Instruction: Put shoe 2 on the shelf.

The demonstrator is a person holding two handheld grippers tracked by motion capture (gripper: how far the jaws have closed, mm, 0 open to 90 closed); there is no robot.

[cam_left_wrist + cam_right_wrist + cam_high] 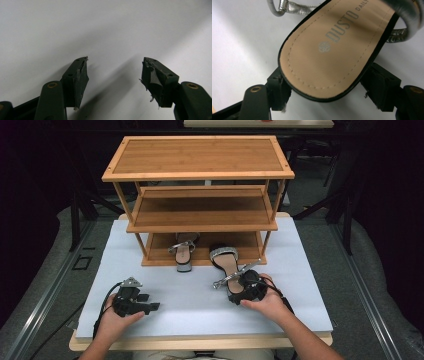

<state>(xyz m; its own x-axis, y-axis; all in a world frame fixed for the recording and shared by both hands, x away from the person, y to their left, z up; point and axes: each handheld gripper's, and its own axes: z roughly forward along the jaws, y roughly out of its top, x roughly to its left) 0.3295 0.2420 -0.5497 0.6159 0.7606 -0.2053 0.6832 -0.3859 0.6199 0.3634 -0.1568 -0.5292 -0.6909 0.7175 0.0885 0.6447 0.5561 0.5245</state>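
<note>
While the black sandal lay on the pale desk just in front of the wooden shoe rack, its heel end sat between the jaws of the right hand-held gripper; in the right gripper view the tan insole carried a printed brand mark, and the jaws flanked the heel's black rim on both sides, though I could not tell whether the pads pressed on it or merely stood beside it; silver straps curled off the far part of the shoe; its jewelled toe band pointed toward the rack's lowest shelf. A second sandal, silver-strapped too, rested half on that bottom shelf, well to the left of the first; the two upper shelves were bare wood. Over by the near-left part of the desk the left hand-held gripper rested low over the surface, jaws spread wide with nothing between them.
</note>
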